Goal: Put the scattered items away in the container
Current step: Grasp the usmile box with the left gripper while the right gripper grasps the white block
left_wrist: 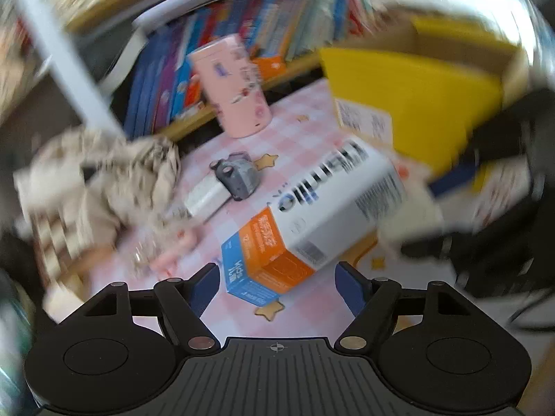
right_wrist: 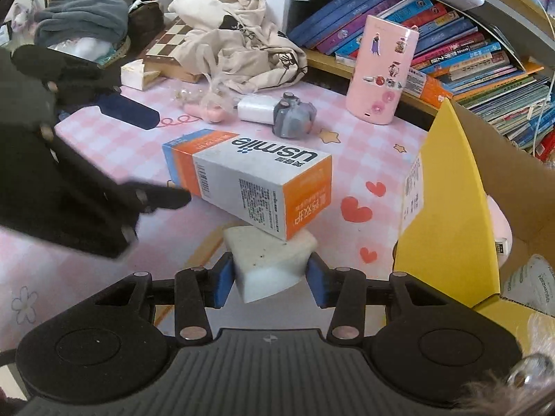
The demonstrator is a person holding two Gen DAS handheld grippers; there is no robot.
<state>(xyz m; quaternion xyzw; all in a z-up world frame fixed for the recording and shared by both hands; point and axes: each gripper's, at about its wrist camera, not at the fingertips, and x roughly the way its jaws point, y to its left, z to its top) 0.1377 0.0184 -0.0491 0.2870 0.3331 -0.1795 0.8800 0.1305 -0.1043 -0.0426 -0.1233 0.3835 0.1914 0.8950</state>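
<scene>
Two grips differ: the right gripper pinches a soft, light white foam wedge by its sides, while the left gripper, jaws spread and empty, faces the stiff, light orange-and-white cardboard box, best taken across its narrow width.

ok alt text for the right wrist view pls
The right gripper is shut on a white foam wedge above a pink checked table. Ahead lies a white and orange usmile box; an open yellow cardboard box stands at right.

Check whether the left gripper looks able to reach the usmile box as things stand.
Probably yes: the left gripper has its jaws open, nothing between them, and the usmile box lies just ahead on the mat, its near end unobstructed.
</scene>
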